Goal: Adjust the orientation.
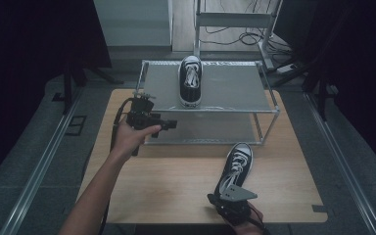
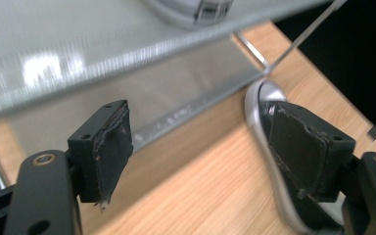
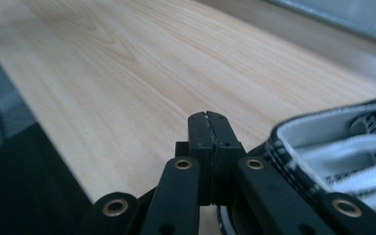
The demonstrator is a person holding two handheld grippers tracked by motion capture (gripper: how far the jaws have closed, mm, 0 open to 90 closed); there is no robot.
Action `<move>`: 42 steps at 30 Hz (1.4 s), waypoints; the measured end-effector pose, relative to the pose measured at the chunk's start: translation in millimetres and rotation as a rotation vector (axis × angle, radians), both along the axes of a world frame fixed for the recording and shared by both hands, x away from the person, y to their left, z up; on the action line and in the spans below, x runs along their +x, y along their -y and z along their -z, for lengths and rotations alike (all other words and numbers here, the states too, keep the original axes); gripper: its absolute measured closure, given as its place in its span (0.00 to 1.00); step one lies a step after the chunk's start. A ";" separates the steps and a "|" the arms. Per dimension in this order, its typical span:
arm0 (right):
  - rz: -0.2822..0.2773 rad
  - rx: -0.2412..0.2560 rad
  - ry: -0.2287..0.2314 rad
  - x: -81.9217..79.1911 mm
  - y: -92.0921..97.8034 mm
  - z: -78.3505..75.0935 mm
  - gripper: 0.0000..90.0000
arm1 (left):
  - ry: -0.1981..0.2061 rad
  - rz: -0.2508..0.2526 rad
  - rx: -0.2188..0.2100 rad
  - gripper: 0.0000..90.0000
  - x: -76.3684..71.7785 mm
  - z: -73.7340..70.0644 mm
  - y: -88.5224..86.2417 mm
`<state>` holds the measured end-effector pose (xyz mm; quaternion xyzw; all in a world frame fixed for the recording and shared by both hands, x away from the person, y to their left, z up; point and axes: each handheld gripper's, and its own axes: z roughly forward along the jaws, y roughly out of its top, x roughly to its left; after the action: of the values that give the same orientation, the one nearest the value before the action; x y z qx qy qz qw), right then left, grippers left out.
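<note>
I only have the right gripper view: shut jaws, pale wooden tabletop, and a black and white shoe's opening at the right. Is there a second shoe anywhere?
Observer: Yes. A matching black canvas sneaker with white laces stands on the top shelf of the grey metal shoe rack.
Operator: Where's the left gripper?
Observer: The left gripper is held at the rack's left front, with its jaws open and pointing across towards the sneaker on the table.
Operator: Which end of that shoe am I at?
Observer: The right gripper sits at its heel end, and the toe points towards the rack.
</note>
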<state>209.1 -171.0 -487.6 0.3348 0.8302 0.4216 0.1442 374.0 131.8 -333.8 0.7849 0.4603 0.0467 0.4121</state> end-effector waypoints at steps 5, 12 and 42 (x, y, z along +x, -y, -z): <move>-0.001 0.004 -0.006 -3.1 8.9 -0.4 1.00 | -0.012 0.031 -0.030 0.27 -20.0 23.6 -4.2; 0.042 -0.005 -0.008 -12.7 36.7 0.4 1.00 | -0.017 0.037 -0.014 0.27 -34.3 53.0 -5.6; 0.183 0.158 -0.003 38.0 108.3 -47.3 0.38 | -0.122 0.035 -0.035 0.27 -51.6 146.1 -0.7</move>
<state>247.1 -279.3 -440.3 0.4202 0.7606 0.4703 0.1541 322.4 132.5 -479.9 0.7869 0.4715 -0.0165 0.3976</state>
